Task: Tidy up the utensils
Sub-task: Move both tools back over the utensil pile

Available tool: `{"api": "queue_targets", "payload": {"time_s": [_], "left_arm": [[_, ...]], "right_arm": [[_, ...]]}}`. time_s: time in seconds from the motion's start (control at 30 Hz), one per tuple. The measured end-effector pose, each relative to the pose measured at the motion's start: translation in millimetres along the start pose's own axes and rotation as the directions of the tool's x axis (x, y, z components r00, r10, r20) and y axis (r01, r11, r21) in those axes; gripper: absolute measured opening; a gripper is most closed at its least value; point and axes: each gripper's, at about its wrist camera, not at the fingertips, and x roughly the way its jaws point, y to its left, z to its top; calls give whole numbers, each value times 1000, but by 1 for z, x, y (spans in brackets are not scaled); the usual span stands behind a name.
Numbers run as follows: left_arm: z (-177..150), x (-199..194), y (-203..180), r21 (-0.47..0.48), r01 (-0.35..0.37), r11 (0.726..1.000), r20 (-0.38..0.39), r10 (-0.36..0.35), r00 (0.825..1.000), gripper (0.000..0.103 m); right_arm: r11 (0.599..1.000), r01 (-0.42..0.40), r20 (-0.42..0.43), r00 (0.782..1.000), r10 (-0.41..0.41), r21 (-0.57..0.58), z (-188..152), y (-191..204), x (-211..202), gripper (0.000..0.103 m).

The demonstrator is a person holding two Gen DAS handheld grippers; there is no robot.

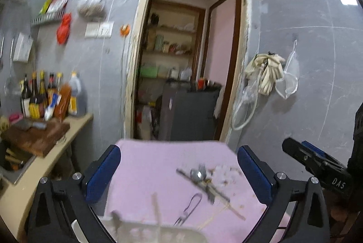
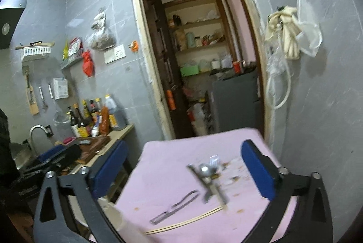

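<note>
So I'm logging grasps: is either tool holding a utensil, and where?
Nothing is held. The left tool and right tool are both open above the utensils.

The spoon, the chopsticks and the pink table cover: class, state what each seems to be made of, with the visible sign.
Spoon: apparently polished metal; its bowl glints bright grey.
Chopsticks: probably bamboo or wood; pale tan, matte, thin and straight.
Pink table cover: looks like cloth; matte, soft rounded edge, though blur leaves this open.
</note>
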Motion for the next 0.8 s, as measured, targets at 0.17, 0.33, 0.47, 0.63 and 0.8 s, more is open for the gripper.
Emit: {"api": "queue_targets", "payload": {"time_s": [0.17,0.33,0.47,0.63,0.8], "left_arm": [[0,26,-40,47,-24,999,-8,24,1000,103],[-10,54,-68,41,-85,996,-17,86,996,103],[-16,79,-85,46,-172,984,-27,174,984,103],[-21,111,-94,36,-253,967,-48,254,966,103],[-33,153,-90,23,-306,952,-121,307,944,103]], "right_arm": [[998,26,-11,1000,-27,-50,19,-44,7,102],[997,19,-37,999,-22,-73,27,-84,30,102],[997,-5,-72,997,0,-77,27,-121,60,102],[996,-41,-103,994,33,-78,22,-151,100,102],[993,-119,-179,977,118,3,7,-173,155,102]]}}
